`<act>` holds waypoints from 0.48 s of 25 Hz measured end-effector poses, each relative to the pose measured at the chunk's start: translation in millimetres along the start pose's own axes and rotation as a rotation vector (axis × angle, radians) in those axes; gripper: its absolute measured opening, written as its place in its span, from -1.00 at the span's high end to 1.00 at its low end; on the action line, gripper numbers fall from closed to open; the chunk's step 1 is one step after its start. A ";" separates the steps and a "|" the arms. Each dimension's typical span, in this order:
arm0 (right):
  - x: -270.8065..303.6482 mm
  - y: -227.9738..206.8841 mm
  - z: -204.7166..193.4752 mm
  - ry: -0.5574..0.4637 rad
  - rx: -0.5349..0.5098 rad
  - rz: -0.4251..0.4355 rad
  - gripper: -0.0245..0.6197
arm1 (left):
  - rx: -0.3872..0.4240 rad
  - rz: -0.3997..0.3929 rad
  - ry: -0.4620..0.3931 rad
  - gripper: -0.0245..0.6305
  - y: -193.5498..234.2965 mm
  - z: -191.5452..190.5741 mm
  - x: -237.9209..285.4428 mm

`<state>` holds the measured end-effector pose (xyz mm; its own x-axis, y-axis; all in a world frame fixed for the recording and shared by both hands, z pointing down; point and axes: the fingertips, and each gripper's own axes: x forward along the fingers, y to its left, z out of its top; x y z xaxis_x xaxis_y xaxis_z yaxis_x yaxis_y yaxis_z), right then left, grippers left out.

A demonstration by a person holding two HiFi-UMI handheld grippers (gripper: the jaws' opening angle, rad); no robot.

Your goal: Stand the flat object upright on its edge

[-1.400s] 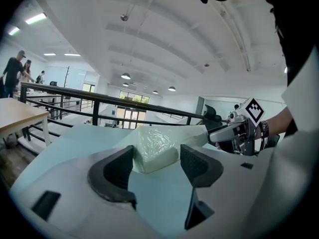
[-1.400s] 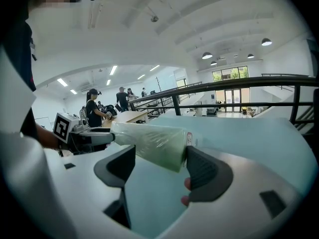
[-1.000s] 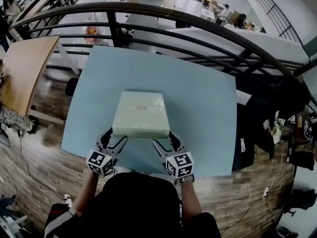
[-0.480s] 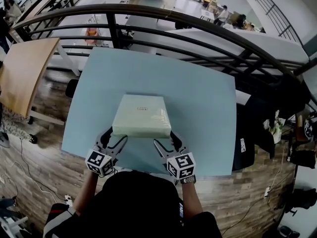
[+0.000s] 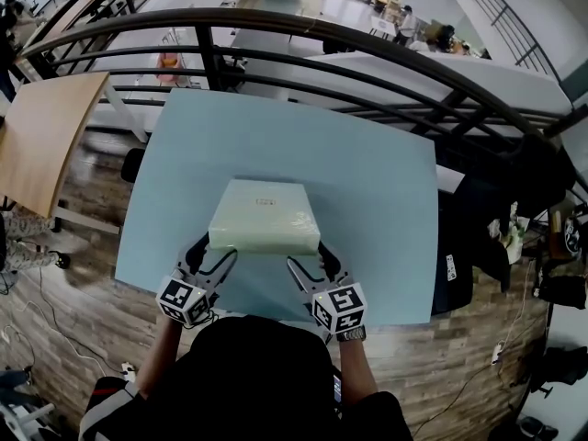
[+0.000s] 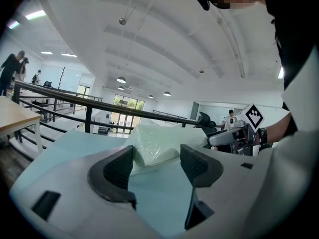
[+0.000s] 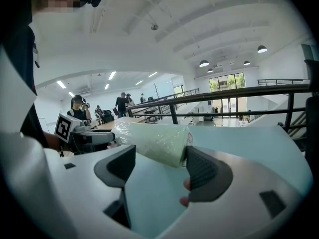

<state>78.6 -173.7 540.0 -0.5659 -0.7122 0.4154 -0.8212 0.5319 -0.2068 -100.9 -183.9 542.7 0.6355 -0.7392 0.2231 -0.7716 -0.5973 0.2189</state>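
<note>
A flat, pale green box (image 5: 262, 211) wrapped in clear film lies on the light blue table (image 5: 367, 173), with its thick near edge facing me. My left gripper (image 5: 209, 255) is open at the box's near left corner, which sits between its fingertips. My right gripper (image 5: 308, 257) is open in the same way at the near right corner. In the left gripper view the box (image 6: 154, 146) shows just past the left gripper's (image 6: 157, 163) dark pads. In the right gripper view the box's end (image 7: 152, 141) reaches between the right gripper's (image 7: 159, 166) pads. I cannot tell whether the pads touch the box.
A black curved railing (image 5: 303, 39) runs just beyond the table's far edge. A wooden table (image 5: 41, 131) stands to the left, and dark bags and a chair (image 5: 496, 219) to the right. The table's near edge (image 5: 276, 312) lies right behind both grippers.
The box's top face looks slightly shorter front to back than a second ago. Both grippers have stayed at its near corners, shifting only a little.
</note>
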 end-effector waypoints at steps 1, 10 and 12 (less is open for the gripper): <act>-0.7 0.5 0.6 -0.001 0.000 -0.002 0.00 | -0.006 0.000 0.001 0.07 -0.2 -0.6 -0.8; -7.9 4.1 6.2 -0.018 0.008 -0.009 0.00 | -0.003 -0.022 -0.010 0.07 -3.5 6.2 -3.7; -8.3 3.8 7.2 -0.020 0.006 -0.011 0.00 | 0.010 -0.027 -0.014 0.07 -4.4 10.4 -3.1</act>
<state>79.6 -169.1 529.4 -0.5581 -0.7268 0.4002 -0.8277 0.5215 -0.2073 -99.8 -182.3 531.2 0.6560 -0.7267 0.2041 -0.7542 -0.6205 0.2147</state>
